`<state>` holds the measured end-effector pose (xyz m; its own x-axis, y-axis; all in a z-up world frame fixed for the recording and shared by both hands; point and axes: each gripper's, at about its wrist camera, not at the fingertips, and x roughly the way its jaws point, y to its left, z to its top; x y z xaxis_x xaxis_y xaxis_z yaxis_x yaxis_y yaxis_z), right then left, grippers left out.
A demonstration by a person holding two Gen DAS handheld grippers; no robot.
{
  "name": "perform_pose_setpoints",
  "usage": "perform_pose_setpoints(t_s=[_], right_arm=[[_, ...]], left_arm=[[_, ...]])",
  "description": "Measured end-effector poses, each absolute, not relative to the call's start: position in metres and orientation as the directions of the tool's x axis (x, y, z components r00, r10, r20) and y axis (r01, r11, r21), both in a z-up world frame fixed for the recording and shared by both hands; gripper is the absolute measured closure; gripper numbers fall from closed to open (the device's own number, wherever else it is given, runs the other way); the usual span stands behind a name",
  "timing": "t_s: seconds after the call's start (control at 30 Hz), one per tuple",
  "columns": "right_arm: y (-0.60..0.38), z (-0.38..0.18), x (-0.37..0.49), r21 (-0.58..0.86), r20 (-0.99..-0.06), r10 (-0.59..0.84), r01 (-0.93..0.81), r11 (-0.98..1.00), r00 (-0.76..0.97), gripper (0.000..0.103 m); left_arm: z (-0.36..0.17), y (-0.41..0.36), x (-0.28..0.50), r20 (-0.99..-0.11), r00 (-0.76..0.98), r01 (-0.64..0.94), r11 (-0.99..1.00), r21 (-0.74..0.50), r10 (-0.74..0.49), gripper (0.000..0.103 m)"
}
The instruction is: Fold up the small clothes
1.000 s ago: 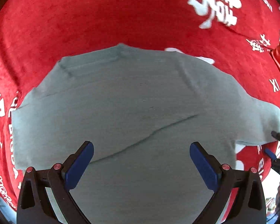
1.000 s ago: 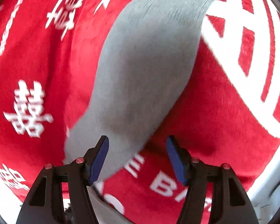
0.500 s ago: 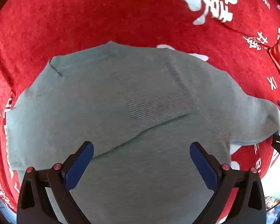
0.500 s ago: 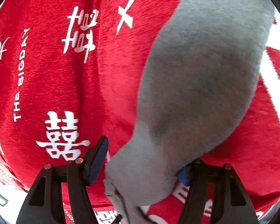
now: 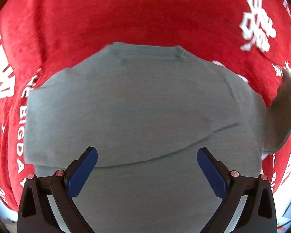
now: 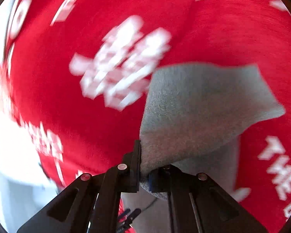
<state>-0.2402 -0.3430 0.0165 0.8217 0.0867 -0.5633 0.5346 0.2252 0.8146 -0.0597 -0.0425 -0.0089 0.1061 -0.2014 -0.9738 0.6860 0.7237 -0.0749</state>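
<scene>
A small grey knit sweater (image 5: 141,112) lies flat on a red cloth (image 5: 126,15) with white lettering. One sleeve is folded across its body and leaves a slanted crease. My left gripper (image 5: 147,167) hangs open above the lower part of the sweater, nothing between its blue pads. At the right edge of the left wrist view the other sleeve (image 5: 281,116) rises off the cloth. The right wrist view shows my right gripper (image 6: 144,167) shut on the cuff end of that sleeve (image 6: 199,108), which hangs lifted and draped above the red cloth (image 6: 87,126).
The red cloth's edge, with a pale surface (image 6: 13,184) beyond it, shows at the lower left of the right wrist view. Pale surface also shows at the lower right corner (image 5: 289,194) of the left wrist view. The right wrist view is blurred by motion.
My right gripper closed on the sleeve's end and lifted it, swinging and rolling. The left gripper shifted over the sweater and stayed open. The sleeve at the right now stands raised.
</scene>
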Motion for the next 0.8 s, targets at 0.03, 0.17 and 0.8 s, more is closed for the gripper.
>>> perform_pose_setpoints(t_s=[0.03, 0.17, 0.8], right_arm=[[-0.332, 0.021, -0.217, 0.805, -0.569, 0.122, 0.521, 0.283, 0.813, 0.097], [-0.276, 0.025, -0.13, 0.738, -0.629, 0.249, 0.465, 0.489, 0.737, 0.096], [-0.209, -0.055, -0.088, 0.557, -0.828, 0.25, 0.684, 0.471, 0.503, 0.036]], left_arm=[[-0.008, -0.034, -0.054, -0.973, 0.114, 0.674, 0.735, -0.074, -0.202, 0.0], [-0.004, 0.0, -0.031, -0.969, 0.151, 0.624, 0.779, -0.061, -0.197, 0.0], [-0.016, 0.082, 0.035, -0.936, 0.098, 0.444, 0.857, -0.262, -0.337, 0.0]])
